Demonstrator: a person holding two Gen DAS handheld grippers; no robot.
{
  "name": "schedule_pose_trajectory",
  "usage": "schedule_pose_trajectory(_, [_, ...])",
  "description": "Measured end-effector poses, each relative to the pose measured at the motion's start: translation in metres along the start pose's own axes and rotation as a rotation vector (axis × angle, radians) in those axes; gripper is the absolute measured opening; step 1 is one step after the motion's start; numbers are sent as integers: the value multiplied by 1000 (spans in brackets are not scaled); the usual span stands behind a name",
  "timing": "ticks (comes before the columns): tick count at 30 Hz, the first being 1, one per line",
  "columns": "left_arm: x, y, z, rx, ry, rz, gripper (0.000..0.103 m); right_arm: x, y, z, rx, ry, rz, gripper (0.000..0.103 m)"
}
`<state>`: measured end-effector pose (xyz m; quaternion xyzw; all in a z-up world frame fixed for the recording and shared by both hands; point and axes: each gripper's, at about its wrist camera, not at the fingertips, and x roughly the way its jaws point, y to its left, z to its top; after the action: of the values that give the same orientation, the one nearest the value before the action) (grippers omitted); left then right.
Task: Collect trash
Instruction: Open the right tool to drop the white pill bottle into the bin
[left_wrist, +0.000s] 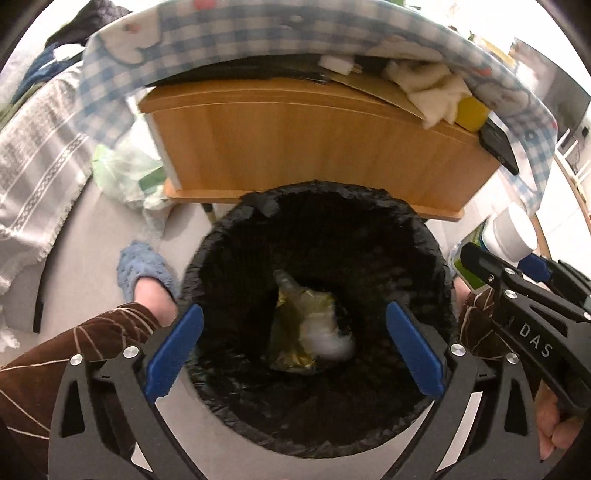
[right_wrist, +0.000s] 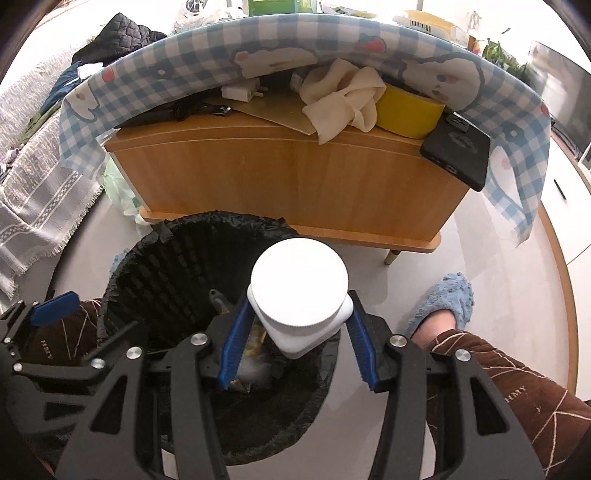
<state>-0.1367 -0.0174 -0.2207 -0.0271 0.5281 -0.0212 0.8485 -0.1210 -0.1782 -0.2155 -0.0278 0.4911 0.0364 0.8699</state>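
Observation:
A bin lined with a black bag (left_wrist: 413, 236) (right_wrist: 155, 258) stands on the floor before a low wooden table. At its bottom lies crumpled yellowish and white trash (left_wrist: 310, 328). My left gripper (left_wrist: 293, 350) hangs over the bin mouth, open wide, nothing between its blue pads (left_wrist: 173, 354). My right gripper (right_wrist: 295, 332) is shut on a white bottle with a white cap (right_wrist: 299, 284), held above the bin's right side. In the left wrist view that bottle (left_wrist: 511, 230) and the right gripper (left_wrist: 532, 295) show at the right edge.
The wooden table (right_wrist: 280, 177) carries a yellow tape roll (right_wrist: 408, 112), a crumpled cream cloth (right_wrist: 343, 99), a black phone (right_wrist: 458, 151) and a white charger (right_wrist: 242, 92) under a blue checked cloth (right_wrist: 192, 74). Blue slippered feet (left_wrist: 146, 269) (right_wrist: 443, 306) flank the bin. A plastic bag (left_wrist: 129, 173) lies left.

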Motion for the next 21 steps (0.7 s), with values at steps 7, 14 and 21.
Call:
schedule_pose_trajectory(7, [-8,32,5,-49,-13,39,97,6,17,0,-25,10,36,48])
schedule_pose_trajectory(14, [-13,50,11,-88,-28,50,97,14,33,2,-36,23,67,48])
schedule_pose_trajectory(21, [-14,59,15,-112,-25,39,97,25,37,2,-41,56,64,52])
